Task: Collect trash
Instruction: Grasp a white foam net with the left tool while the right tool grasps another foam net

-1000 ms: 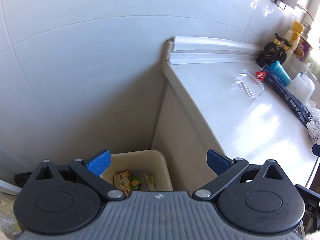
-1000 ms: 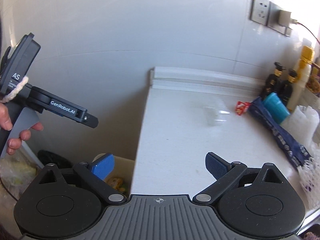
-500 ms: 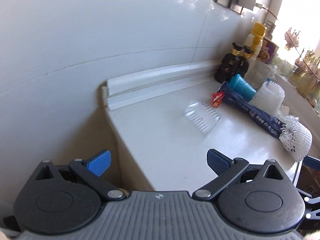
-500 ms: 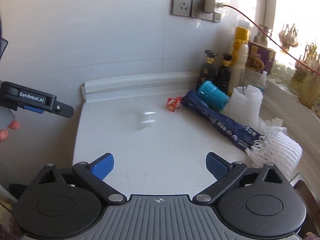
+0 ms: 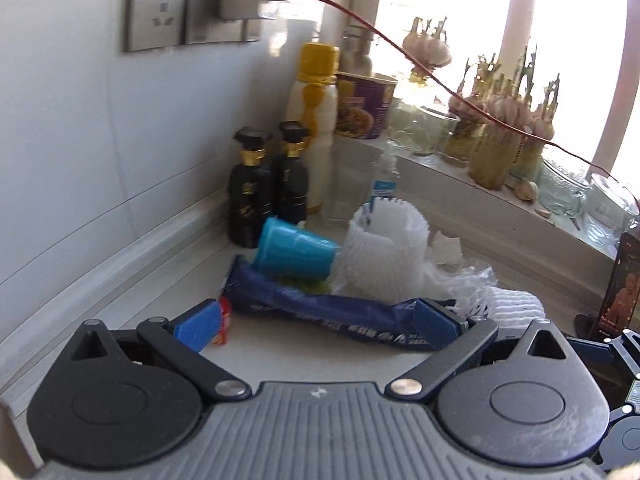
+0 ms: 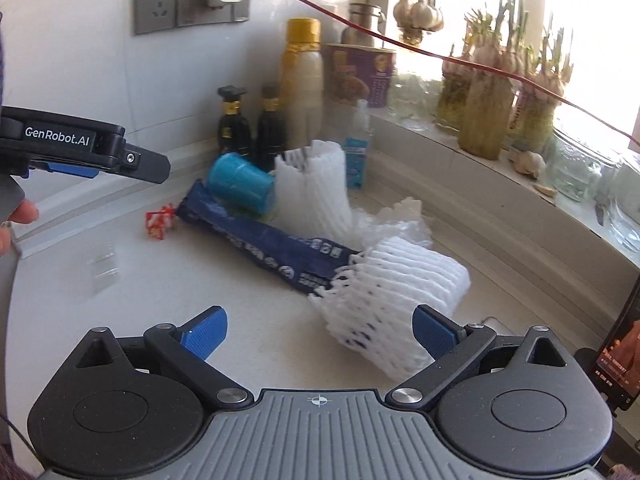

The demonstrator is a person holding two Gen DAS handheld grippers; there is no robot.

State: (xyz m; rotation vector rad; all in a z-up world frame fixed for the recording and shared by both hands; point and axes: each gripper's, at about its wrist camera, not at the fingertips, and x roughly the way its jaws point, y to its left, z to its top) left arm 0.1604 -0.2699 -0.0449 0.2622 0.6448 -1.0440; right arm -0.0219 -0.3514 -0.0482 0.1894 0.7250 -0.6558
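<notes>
Both views have swung away from the bin beside the counter [image 6: 240, 320] to the litter at its far corner, so a fresh pickup appears to be starting. The left hand-held gripper [image 5: 316, 322] is spread wide and empty, framing the blue wrapper [image 5: 320, 308]. The right hand-held gripper [image 6: 320, 328] is likewise wide and empty, with a white foam net [image 6: 392, 292] just ahead. A blue cup [image 6: 240, 182] lies tipped on the wrapper; a red scrap [image 6: 160, 222] sits nearby (still uncollected).
</notes>
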